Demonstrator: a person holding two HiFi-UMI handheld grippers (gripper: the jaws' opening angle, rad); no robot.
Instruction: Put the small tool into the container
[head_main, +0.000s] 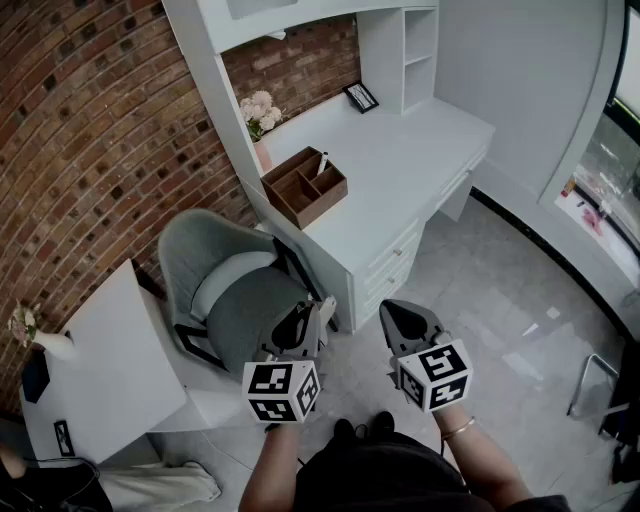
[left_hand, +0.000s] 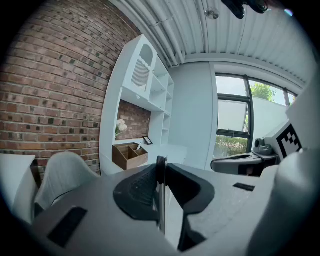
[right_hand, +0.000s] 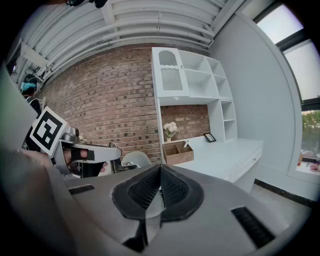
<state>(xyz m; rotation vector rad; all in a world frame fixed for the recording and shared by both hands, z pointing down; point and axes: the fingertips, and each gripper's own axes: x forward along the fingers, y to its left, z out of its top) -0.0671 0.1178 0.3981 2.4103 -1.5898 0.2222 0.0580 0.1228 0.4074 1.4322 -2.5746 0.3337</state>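
The container (head_main: 322, 198) looks wooden, the desk (head_main: 400, 150) smooth, the wall (head_main: 90, 120) rough brick.

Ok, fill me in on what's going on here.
A person stands on the tiled floor, back from the white desk, holding a gripper in each hand. The left gripper and the right gripper both have their jaws together, with nothing visible between them. On the desk is a wooden box, and a small white tool sits in one of its compartments. A grey chair stands at the desk, and neither gripper is near the box.
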